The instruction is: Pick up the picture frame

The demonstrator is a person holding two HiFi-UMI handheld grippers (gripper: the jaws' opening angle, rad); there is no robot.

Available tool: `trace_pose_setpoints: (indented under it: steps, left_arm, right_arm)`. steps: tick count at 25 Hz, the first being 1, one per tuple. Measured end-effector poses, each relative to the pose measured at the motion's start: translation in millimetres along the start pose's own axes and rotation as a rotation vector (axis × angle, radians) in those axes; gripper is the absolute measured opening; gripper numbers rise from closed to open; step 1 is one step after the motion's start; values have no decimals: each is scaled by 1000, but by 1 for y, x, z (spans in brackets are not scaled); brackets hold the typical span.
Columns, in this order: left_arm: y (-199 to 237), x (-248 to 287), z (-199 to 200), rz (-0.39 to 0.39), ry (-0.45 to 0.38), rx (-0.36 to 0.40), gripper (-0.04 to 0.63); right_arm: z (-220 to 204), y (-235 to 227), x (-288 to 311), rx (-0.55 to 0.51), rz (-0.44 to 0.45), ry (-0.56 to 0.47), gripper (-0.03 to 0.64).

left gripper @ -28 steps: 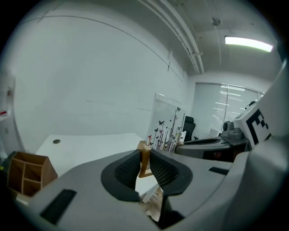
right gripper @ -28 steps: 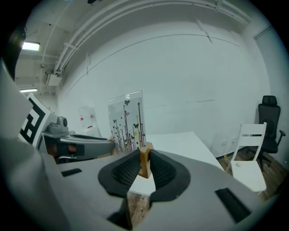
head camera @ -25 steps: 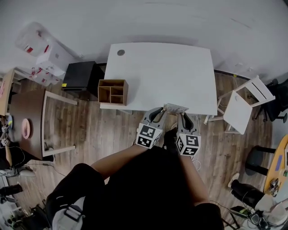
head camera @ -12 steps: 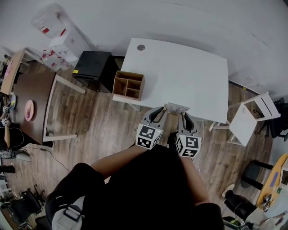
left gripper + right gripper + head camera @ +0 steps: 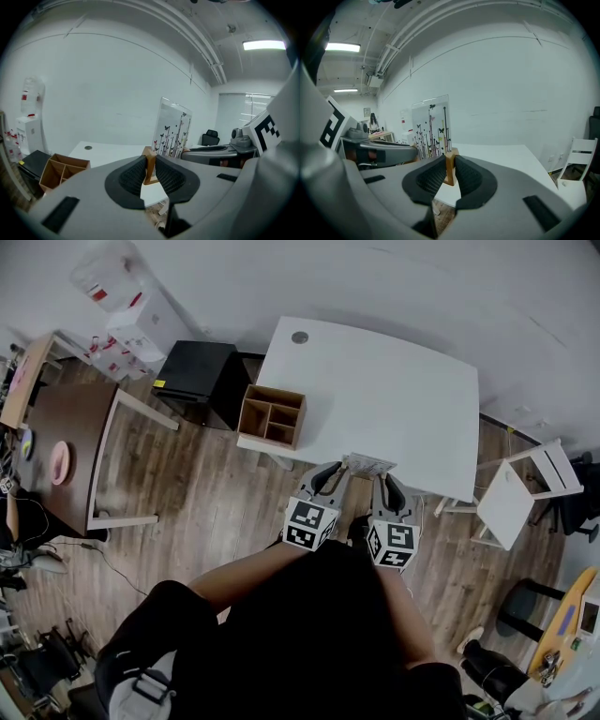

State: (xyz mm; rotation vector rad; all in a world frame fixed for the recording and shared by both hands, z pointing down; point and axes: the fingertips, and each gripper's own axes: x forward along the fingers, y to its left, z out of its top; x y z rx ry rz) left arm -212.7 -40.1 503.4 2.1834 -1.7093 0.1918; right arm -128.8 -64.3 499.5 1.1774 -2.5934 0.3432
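Room: an office-like space with a plank floor (image 5: pixel 206 502), white walls, a black cabinet (image 5: pixel 192 381) left of the table and a white chair (image 5: pixel 516 493) to its right
Surface: a white table (image 5: pixel 394 399), smooth and mostly bare, with a compartmented wooden box (image 5: pixel 272 416) at its left near corner
Where the frame is: the picture frame (image 5: pixel 367 465) stands upright between the two grippers at the table's near edge; both gripper views show floor under its base, so it looks already clear of the tabletop
Build: a clear panel printed with black stems and butterflies, seated in a slim wooden base
Handling: probably light and stiff; the panel looks slick and breakable, and top-heavy enough to swing if the base is allowed to twist
Best hold: the wooden base at its two ends, never the panel face
Left gripper (image 5: pixel 330 472): ribbed pads pressed together on the left end of the base
Right gripper (image 5: pixel 384 480): pads likewise pinched on the right end of the base
Caution: the two hands should stay level and at the same spacing, or the base could be pulled or bent
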Motion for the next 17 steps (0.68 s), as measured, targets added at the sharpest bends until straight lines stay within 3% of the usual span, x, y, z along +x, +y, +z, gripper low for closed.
trace_pose_setpoints:
  steps: [17]
  left_arm:
    - [-28, 31, -7, -31, 21, -1, 71]
  right_arm:
    - [-11, -39, -8, 30, -38, 7, 75]
